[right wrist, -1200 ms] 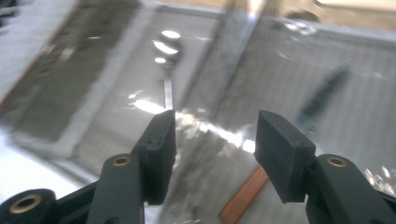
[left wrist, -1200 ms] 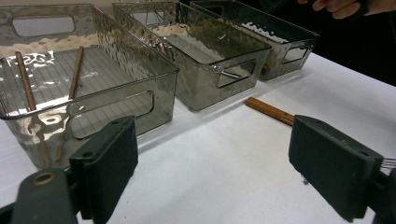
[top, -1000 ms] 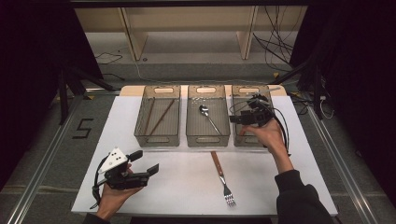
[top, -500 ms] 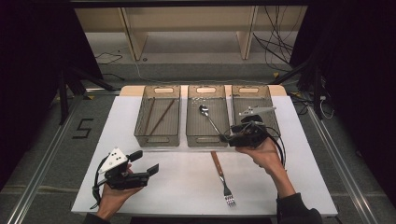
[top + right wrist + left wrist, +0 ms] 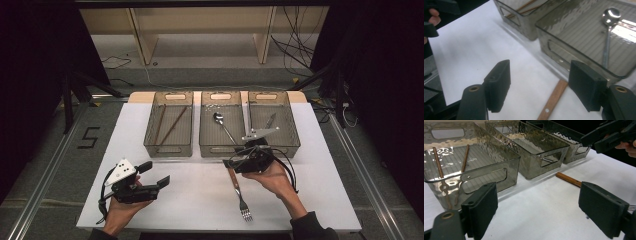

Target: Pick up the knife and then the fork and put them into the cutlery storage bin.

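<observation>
White table [image 5: 310, 200] amid dark room, three bins [image 5: 220, 125] along far edge, wooden-handled fork [image 5: 240, 192] on open near half, right gripper [image 5: 231, 163] gaping empty over its handle, jaws just widening, left gripper [image 5: 161, 175] gaping empty near front edge.

A fork with a wooden handle lies flat on the white table.

The fork [image 5: 239, 192] is in the lower middle of the high view. Its brown wooden handle points up the picture, and its silver prongs point down toward the bottom edge. It leans a tiny bit, with the prongs a little more to the right than the handle. In the left gripper view, the end of the handle [image 5: 568, 179] shows right of the middle of the picture. In the right gripper view, the handle [image 5: 552, 100] is at the bottom middle, and a small silver dot sits in the wood.
</observation>
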